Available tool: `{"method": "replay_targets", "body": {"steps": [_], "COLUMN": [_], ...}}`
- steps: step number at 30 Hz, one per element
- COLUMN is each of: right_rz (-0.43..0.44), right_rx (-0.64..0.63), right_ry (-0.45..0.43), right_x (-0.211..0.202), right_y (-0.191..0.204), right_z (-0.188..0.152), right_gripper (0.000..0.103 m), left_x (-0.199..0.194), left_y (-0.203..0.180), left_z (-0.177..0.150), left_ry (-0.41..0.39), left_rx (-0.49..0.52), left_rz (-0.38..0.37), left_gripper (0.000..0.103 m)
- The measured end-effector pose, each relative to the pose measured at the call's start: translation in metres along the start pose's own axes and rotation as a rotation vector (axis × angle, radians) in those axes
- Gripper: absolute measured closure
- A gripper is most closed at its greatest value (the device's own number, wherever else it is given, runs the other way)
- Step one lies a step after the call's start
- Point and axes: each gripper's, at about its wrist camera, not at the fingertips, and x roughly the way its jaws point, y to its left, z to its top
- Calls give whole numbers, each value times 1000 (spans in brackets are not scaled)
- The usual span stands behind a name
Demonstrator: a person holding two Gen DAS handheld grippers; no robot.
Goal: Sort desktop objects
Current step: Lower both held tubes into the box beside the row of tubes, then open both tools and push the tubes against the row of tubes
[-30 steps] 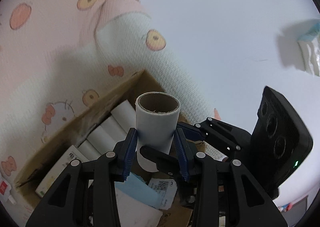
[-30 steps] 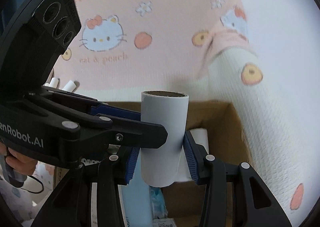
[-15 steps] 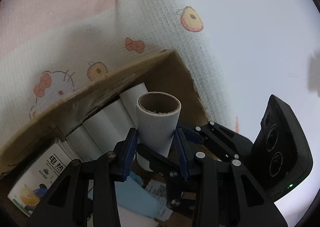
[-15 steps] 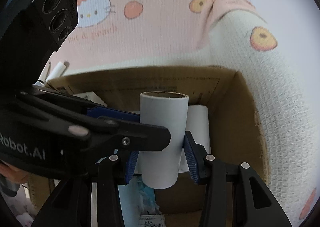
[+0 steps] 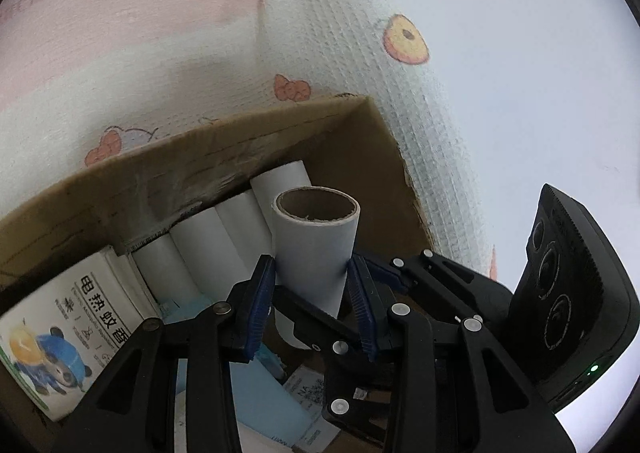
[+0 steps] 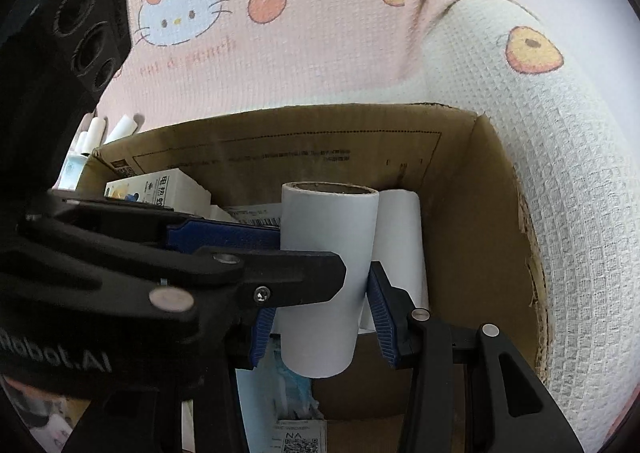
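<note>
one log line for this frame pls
stage: placing | left gripper: shut on white tube | right gripper: shut on same tube | tube: over cardboard box, beside stored tubes

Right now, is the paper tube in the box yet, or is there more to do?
Almost. Several white rolls and a mosquito-repellent carton already lie in the cardboard box. The left gripper and right gripper both clamp one paper tube above it. Left: releasing it inside.

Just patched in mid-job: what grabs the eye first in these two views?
A white paper roll stands upright at centre, clamped by both the left gripper and the right gripper over an open cardboard box. More white rolls lie along the box's far wall, on a pink cartoon-cat blanket.
</note>
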Motion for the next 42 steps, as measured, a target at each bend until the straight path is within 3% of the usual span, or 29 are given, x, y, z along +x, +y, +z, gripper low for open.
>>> {"method": "replay_targets", "body": {"steps": [3,12,17,27,29,34,42], "right_rz": [15,2,9,-46,-17,-70,-115], "right_rx": [14,3,14,3,30,7,-29], "right_ry": [5,25,29,101,136,126,118], "right_x": [2,11,18,28,32,28,1], "right_y": [-4,-13,-19,-21,-25,-25,-20], "right_z": [1,-1,-5,2,5,12,6], "right_gripper": [62,62,62,62,62,62,62], "left_x": [2,11,14,10,8,4,1], "left_y": [4,5,3,9,12,19,12], "left_z": [1,-1,1,2,3,4,0], "left_ry": [-20,-29,-54,-127,-133,-118,-76], "left_rx": [-59,-70,-72,-118,-133,-155,-112], "left_rz": [3,38,64,79,73,51,12], "left_gripper": [62,66,73,83,84,84,67]}}
